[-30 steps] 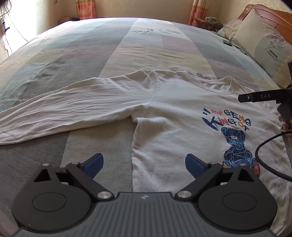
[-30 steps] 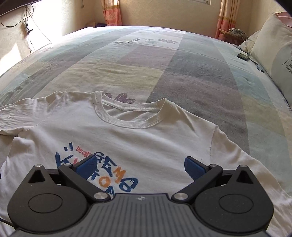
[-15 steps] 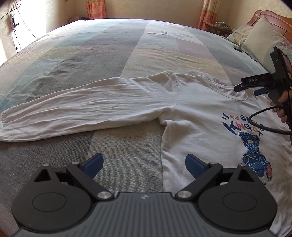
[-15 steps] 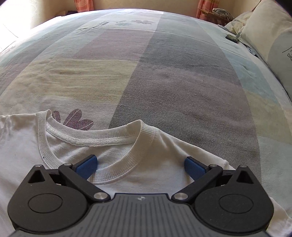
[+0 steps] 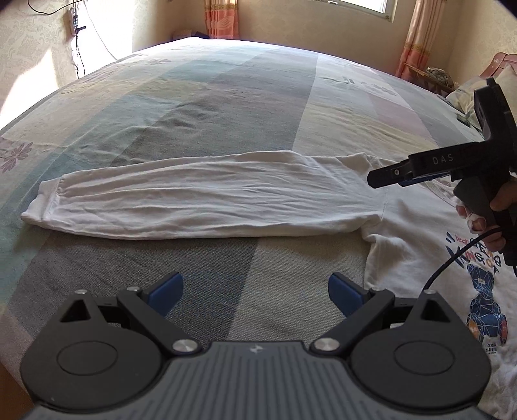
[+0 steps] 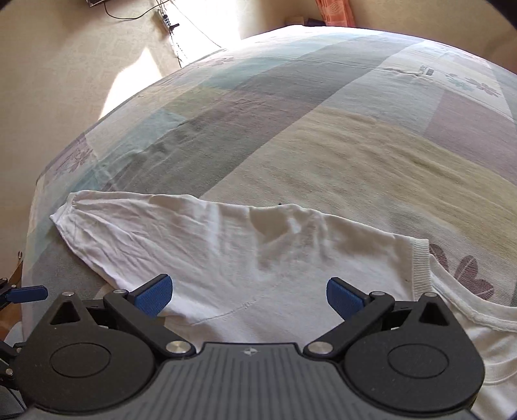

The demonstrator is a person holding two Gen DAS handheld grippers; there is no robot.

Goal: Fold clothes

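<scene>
Both hand-held grippers gape over flat white shirt [image 5: 206, 200].

One white long-sleeved shirt [image 5: 245, 197], spread ahead of both claws. One sleeve [image 6: 181, 239] in sight, stretching left beyond the right claw. One printed bear [image 5: 484, 300], right of the left claw. One striped bedspread [image 5: 258, 106] underneath. Two orange curtains [image 5: 221, 17], far ahead.

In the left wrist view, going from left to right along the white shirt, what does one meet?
Sleeve cuff → long white wrinkled sleeve → black right gripper over the shoulder → blue bear print.
</scene>
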